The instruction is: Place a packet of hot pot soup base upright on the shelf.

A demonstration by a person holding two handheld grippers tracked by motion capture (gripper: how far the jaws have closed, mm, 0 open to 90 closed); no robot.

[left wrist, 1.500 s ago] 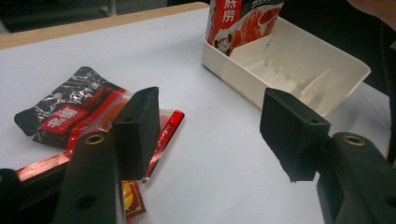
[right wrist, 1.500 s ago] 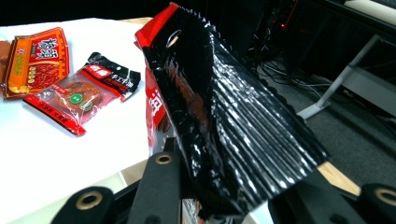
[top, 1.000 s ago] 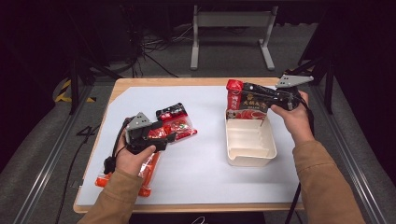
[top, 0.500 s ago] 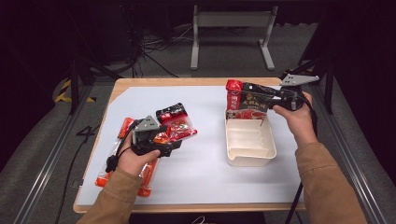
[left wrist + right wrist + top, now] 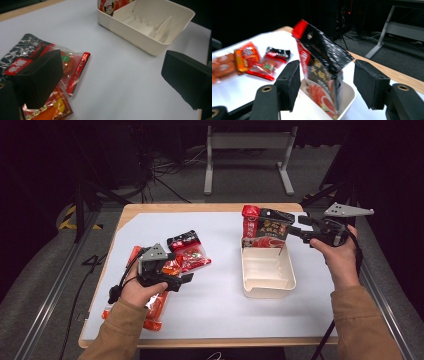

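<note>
Right gripper (image 5: 296,231): jaws just opened – upright packet (image 5: 265,227) in box (image 5: 267,272) far end, apparently released.
Left gripper (image 5: 186,279): jaws just opened, empty – snack packets (image 5: 187,252) just left, nearer this hand.

The room is dim, its far end almost black, and most of the light falls on the table (image 5: 150,210), a pale wooden top covered by a white sheet (image 5: 220,310). Grey carpet (image 5: 45,295) spreads around it. Beyond the far edge stands a grey metal frame (image 5: 248,150) on two feet, with dark cables (image 5: 172,167) strewn on the floor beside it. Yellow-and-black tape (image 5: 67,222) marks the floor at left.
</note>
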